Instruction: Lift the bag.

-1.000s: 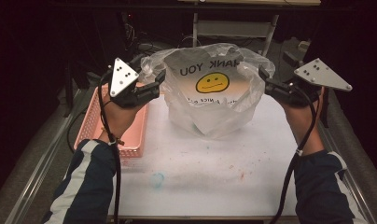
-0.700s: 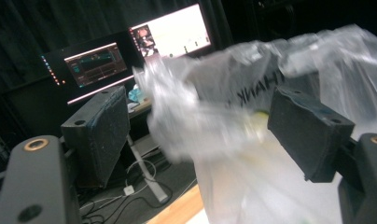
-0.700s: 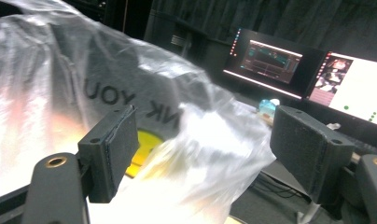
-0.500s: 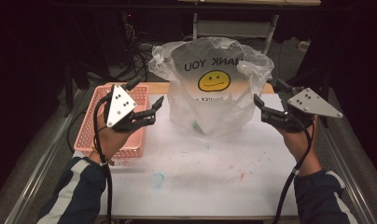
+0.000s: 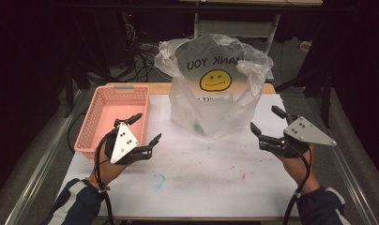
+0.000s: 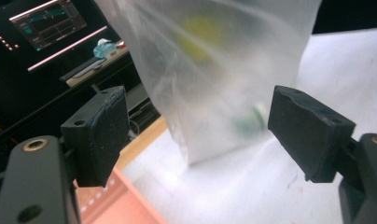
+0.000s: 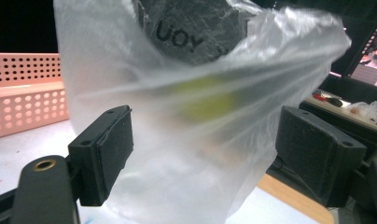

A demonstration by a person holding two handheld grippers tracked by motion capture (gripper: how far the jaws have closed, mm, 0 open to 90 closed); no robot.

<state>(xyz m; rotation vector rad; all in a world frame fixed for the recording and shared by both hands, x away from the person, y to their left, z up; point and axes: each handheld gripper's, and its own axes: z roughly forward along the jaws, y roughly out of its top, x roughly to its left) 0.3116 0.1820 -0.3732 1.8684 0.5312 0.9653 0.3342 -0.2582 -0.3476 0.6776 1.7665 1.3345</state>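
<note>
Both the left tool [image 5: 147, 129] and right tool [image 5: 267, 123] have released the plastic bag [image 5: 216, 89], dropping away with jaws opening.

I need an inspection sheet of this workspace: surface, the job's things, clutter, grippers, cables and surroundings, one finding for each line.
Surface: white table, with faint red and blue stains.
Job's things: clear plastic bag with a smiley face stands upright at the table's far middle, mouth open; something small and green lies inside it.
Clutter: pink basket at the far left corner, left of the bag; nothing seen in it.
Grippers: left gripper and right gripper are open, apart from the bag, nothing between the jaws.
Cables: one black cable trails from each gripper along the forearm; more lie tangled on the floor behind.
Surroundings: dark room; a lit screen on a desk.
</note>
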